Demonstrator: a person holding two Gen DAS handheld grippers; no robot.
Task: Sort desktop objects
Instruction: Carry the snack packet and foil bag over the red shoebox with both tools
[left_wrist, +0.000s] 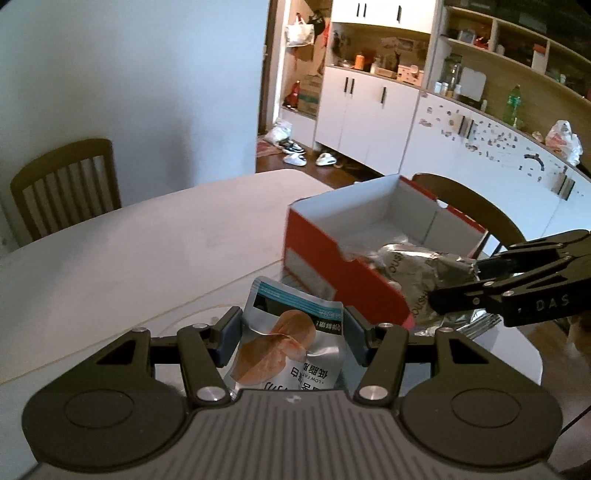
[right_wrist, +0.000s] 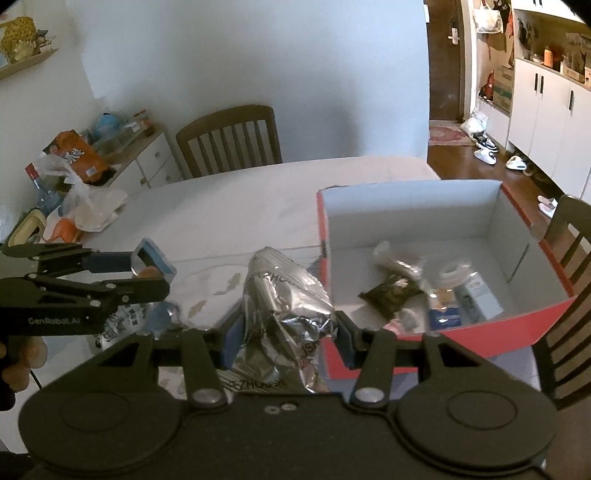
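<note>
Left gripper (left_wrist: 291, 332): jaws clamped on a pouch (left_wrist: 291, 347), above the worktop (left_wrist: 147, 251). Right gripper (right_wrist: 288, 339): jaws clamped on a foil bag (right_wrist: 284, 314), at the box (right_wrist: 517, 317) near wall.

Lower end of snack pouch (left_wrist: 291, 343) behind left claw body; box (right_wrist: 517, 321) contents blurred.

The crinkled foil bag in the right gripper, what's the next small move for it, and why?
Probably carry it forward and to the right over the red box's near wall, then release. The right gripper holds the foil bag just outside the near-left corner, and the open box already holds other packets, with bare floor behind them.
</note>
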